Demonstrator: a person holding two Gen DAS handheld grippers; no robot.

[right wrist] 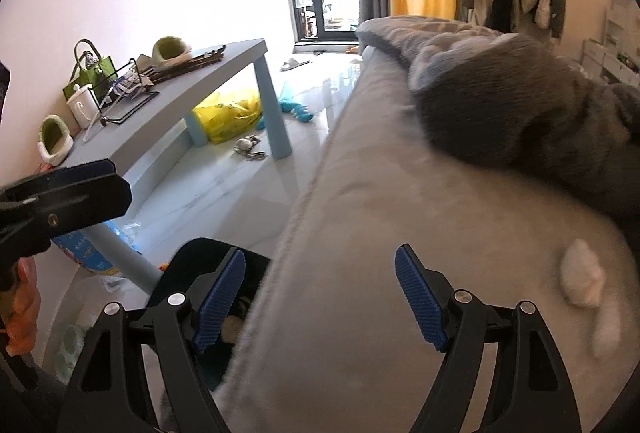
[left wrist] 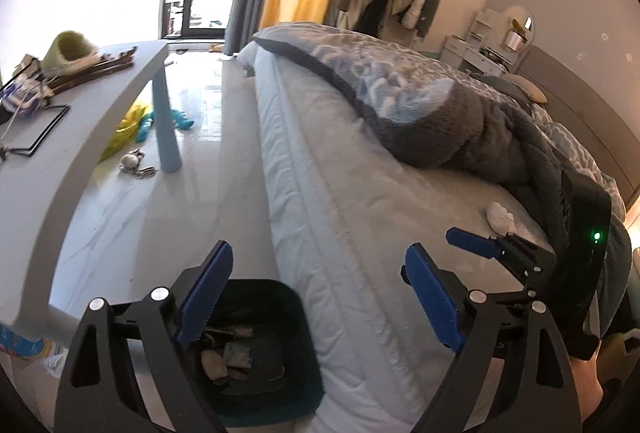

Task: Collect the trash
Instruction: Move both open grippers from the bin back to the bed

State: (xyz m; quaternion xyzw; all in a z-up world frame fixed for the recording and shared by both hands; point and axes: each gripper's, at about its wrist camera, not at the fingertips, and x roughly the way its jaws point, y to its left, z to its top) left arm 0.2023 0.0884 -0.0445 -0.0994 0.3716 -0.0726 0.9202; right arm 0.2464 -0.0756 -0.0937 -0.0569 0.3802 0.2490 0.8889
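While both grippers hang over the bed (left wrist: 360, 233) edge, the tissue (right wrist: 580, 273) lies on the sheet, just right of and ahead of the right gripper (right wrist: 320, 297). Bin (left wrist: 260, 353) sits on the floor against the bed side, trash inside, under the left gripper (left wrist: 316, 293). Both jaws spread wide, nothing between the pads. Right gripper also shows in the left view, tips near the tissue, not touching.

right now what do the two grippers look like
Both grippers, left and right, have black angular frames with silver pivot bolts and blue ridged finger pads. The right one's body shows a small green light. No cables or sleeves are visible.
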